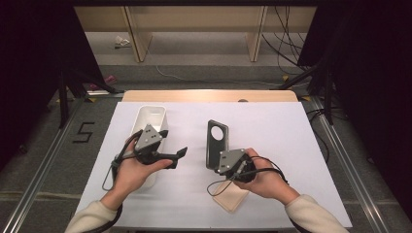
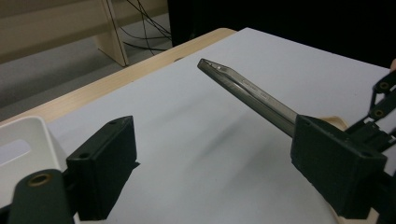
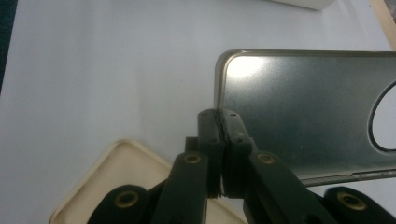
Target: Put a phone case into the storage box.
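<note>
My right gripper [image 3: 223,154] clamped the grey case [image 3: 308,112] at its edge, mid-frame. My left gripper [image 2: 210,163] stood apart, empty, lower left. I read "5" [image 1: 84,132] on the floor.

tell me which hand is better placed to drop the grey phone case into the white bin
Right, probably: the right claw is shut on the grey phone case. The left claw is open and empty beside the white bin.

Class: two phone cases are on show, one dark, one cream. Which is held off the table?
The dark case, clamped at its edge by the right gripper. The cream case lies flat on the table.
</note>
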Motion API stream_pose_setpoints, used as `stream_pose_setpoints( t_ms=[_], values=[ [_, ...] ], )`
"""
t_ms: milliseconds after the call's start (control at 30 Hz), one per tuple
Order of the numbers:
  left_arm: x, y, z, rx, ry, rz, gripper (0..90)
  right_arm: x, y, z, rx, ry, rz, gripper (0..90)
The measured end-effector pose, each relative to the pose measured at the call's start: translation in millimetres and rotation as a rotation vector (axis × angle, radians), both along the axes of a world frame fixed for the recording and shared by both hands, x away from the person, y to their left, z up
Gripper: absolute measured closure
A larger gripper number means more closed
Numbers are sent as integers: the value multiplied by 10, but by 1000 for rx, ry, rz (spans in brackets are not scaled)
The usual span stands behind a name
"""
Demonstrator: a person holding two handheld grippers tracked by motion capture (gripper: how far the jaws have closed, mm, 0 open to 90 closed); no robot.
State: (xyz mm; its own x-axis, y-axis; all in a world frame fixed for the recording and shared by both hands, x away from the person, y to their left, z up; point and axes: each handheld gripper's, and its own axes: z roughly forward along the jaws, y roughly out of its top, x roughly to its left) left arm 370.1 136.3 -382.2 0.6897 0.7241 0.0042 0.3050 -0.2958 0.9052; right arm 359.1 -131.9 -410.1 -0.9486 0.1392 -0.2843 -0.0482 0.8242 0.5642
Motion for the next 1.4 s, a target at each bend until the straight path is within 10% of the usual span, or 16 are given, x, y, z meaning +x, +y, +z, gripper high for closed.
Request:
stream_pose_setpoints(
  t_ms=[867,1400],
  values=[
    [895,-688,39,29,338,75,379,-81,91,17,-16,-7,31,887],
    [1024,-713,-53,-22,468,105,575,-92,117,19,-18,-27,38,887]
  ],
)
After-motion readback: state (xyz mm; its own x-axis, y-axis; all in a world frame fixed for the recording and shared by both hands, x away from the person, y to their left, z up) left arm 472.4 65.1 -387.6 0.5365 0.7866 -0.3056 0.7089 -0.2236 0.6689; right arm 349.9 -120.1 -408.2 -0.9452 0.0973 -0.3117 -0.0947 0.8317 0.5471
